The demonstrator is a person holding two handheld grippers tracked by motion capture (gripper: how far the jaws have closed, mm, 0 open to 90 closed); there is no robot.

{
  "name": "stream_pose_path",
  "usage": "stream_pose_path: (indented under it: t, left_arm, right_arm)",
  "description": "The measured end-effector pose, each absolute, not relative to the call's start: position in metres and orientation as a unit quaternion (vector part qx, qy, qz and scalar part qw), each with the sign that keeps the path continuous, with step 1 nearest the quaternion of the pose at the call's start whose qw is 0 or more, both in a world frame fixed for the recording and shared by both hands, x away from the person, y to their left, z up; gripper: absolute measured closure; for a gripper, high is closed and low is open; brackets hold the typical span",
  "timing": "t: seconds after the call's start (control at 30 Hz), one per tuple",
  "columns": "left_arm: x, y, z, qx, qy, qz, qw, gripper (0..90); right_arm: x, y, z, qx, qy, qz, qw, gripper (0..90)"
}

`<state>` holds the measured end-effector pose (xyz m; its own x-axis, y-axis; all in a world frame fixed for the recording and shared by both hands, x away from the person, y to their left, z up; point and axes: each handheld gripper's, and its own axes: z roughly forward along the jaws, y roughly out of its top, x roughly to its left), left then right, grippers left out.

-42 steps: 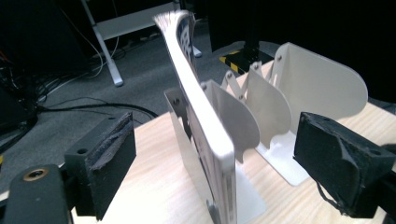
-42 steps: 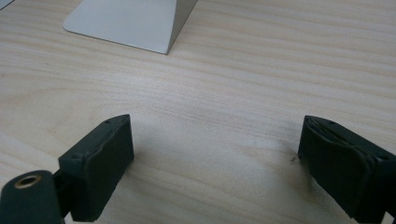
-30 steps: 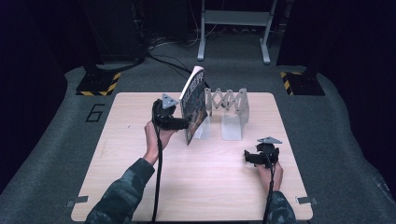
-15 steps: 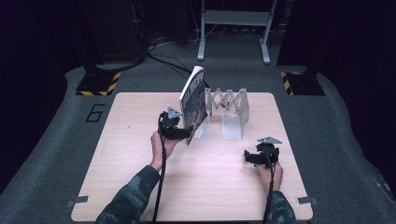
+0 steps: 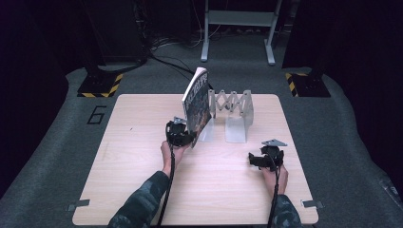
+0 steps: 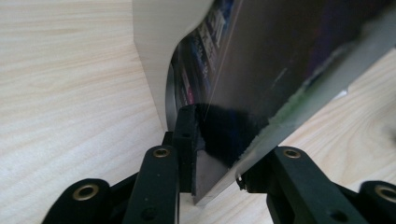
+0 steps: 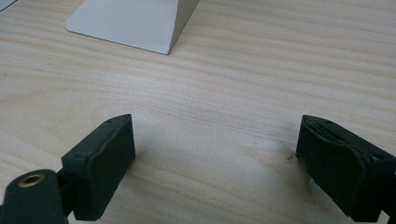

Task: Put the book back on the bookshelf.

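A: What is the left hand-held gripper (image 5: 183,136) doing?

B: Its jaws have just been closing, and they are now pinching the bottom corner of the book (image 5: 196,105); in the left gripper view the pads are pressing on the glossy cover (image 6: 261,70) from both sides. Compared with a second ago it is sitting lower, down by the book's bottom edge instead of halfway up.

A: And the book itself?

B: It is standing tilted on the surface (image 5: 133,156), leaning against the left plate of the folding metal bookend rack (image 5: 229,111). I judge that the grip is now good enough to lift or straighten it.

A: The other hand?

B: The right hand-held gripper (image 5: 264,158) is resting on the surface well apart from the book, jaws spread wide with nothing between them.

A: Anything in the way?

B: The rack's left plate is touching the book, so swinging it rightward is risking a knock.
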<state>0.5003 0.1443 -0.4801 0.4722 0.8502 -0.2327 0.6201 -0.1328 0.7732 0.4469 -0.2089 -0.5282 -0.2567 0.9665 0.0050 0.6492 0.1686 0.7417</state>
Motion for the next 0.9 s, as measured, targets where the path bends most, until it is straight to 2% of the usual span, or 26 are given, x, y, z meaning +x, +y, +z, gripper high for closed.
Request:
stream_pose_path:
  t: [0.23, 0.47, 0.9]
  left_arm:
    - [0.496, 0.141, -0.482, 0.724, 0.510, 0.118, 0.449, 75.1]
    - [0.489, 0.132, -0.481, 0.727, 0.499, 0.110, 0.459, 67.7]
    - [0.480, 0.119, -0.484, 0.735, 0.475, 0.095, 0.475, 64.0]
  right_arm:
    - [0.447, -0.209, -0.528, 0.557, 0.725, 0.323, 0.244, 11.2]
    - [0.447, -0.209, -0.528, 0.555, 0.726, 0.323, 0.245, 11.2]
    - [0.447, -0.209, -0.528, 0.559, 0.723, 0.323, 0.245, 11.2]
